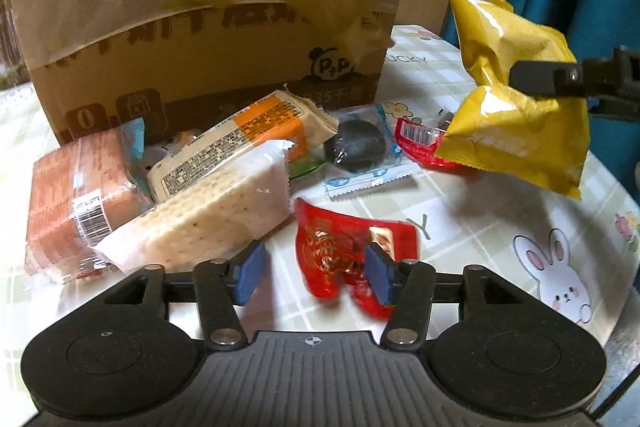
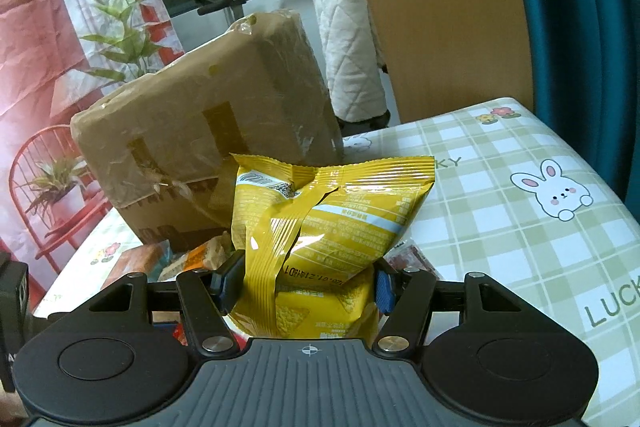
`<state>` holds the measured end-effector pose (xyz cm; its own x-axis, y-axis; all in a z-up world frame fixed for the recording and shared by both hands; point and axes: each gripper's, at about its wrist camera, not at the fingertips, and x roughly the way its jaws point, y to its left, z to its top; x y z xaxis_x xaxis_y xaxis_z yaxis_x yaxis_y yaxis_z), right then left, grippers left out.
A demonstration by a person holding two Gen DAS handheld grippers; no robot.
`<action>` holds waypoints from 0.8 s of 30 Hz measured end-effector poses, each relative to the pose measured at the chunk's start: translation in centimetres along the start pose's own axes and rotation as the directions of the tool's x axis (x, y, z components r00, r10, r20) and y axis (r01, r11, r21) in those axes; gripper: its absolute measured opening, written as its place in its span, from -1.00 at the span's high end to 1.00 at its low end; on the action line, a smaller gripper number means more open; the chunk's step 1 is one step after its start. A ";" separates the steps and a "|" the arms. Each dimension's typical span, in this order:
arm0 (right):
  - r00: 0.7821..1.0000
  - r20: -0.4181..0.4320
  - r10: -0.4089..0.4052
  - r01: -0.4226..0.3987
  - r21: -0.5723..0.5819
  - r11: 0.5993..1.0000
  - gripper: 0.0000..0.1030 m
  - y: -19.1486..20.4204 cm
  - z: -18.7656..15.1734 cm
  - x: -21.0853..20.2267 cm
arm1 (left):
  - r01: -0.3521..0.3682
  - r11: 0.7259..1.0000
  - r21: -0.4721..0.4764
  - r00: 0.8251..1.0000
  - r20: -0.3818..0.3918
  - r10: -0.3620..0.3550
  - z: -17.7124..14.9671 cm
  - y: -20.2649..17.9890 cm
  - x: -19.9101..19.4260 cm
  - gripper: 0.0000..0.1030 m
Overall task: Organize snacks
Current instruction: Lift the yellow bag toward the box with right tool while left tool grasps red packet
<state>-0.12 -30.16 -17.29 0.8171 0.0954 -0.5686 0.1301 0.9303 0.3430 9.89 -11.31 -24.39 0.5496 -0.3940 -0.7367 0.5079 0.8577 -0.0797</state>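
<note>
Between the blue pads of the right gripper [image 2: 308, 281] sits a yellow snack bag [image 2: 320, 227], pinched at its waist and lifted off the table [image 2: 500, 227] near its right edge. From the left wrist view the same bag [image 1: 516, 99] hangs above a red wrapper [image 1: 416, 143]. Lower down, the left gripper [image 1: 316, 273] stands spread wide, gripping nothing; its right pad overlaps a red candy packet [image 1: 340, 251] lying on the checked cloth. Beyond it lie a pale cracker pack [image 1: 212, 223], an orange-labelled pack [image 1: 240, 143], a brown biscuit pack [image 1: 76, 195] and a dark round sweet [image 1: 356, 147]. Behind them all, a taped cardboard box [image 1: 200, 27] blocks the far side of the table.
</note>
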 end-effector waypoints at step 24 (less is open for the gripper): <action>0.985 0.175 0.002 0.009 -0.066 0.998 -0.13 1.6 5.6 -4.1 | 0.056 0.998 0.009 0.944 0.325 -0.056 5.4 1.7 -11.4 0.65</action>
<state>-0.09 -31.06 -10.23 0.9031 0.0341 -0.4281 0.1005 0.9524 0.2879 8.10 -7.20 -12.52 0.7058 -0.5273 -0.4731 0.5440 0.8312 -0.1150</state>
